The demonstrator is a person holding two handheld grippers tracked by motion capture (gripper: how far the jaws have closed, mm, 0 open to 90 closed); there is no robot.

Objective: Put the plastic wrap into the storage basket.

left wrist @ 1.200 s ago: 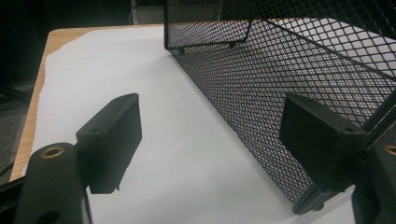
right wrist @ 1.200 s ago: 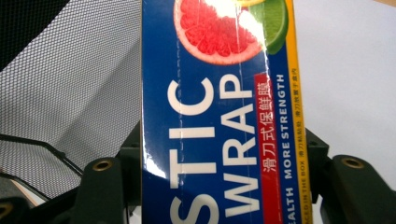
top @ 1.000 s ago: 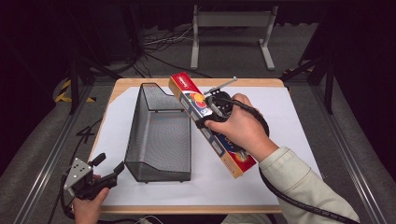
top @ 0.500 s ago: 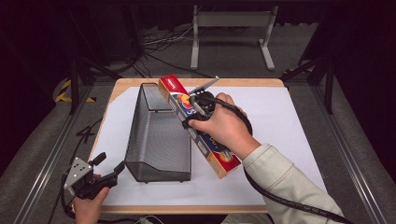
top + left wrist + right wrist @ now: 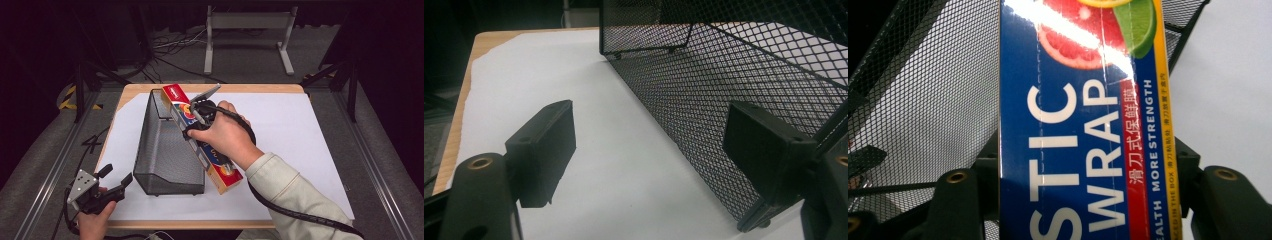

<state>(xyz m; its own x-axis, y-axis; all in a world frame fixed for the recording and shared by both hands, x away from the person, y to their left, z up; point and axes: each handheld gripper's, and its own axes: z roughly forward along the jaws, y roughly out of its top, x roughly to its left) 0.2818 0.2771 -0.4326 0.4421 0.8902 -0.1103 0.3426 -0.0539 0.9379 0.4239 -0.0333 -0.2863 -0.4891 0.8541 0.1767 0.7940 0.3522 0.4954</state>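
Gripping the plastic wrap box (image 5: 200, 136) across its width with the right tool (image 5: 194, 120), jaws standing fairly wide apart and pressing on both long sides of the carton (blue face with its white lettering and citrus picture running up between them in the right gripper view (image 5: 1083, 125)). Holding that box tilted, far red end raised near the back rim of the black mesh basket (image 5: 165, 150), near end pointing down toward the front of the desk (image 5: 310, 150), one long edge lying just along the basket's right wall. Judging the step in hand as carrying the box over to the basket, box not yet inside. Calling next, by that reading, for lifting the low end clear of the right wall, swinging the carton to line up with the basket's long axis, lowering it between the walls and only then spreading the jaws. Risking otherwise a catch of the box's corner on the mesh rim, or a shove that slides the light basket across the white sheet (image 5: 300, 130). Resting meanwhile at the near left corner of the desk, the left tool (image 5: 116, 186) gaping open with nothing between its jaws, pads (image 5: 544, 150) framing bare sheet and the basket's near corner (image 5: 724, 100), well placed for steadying the basket if needed.
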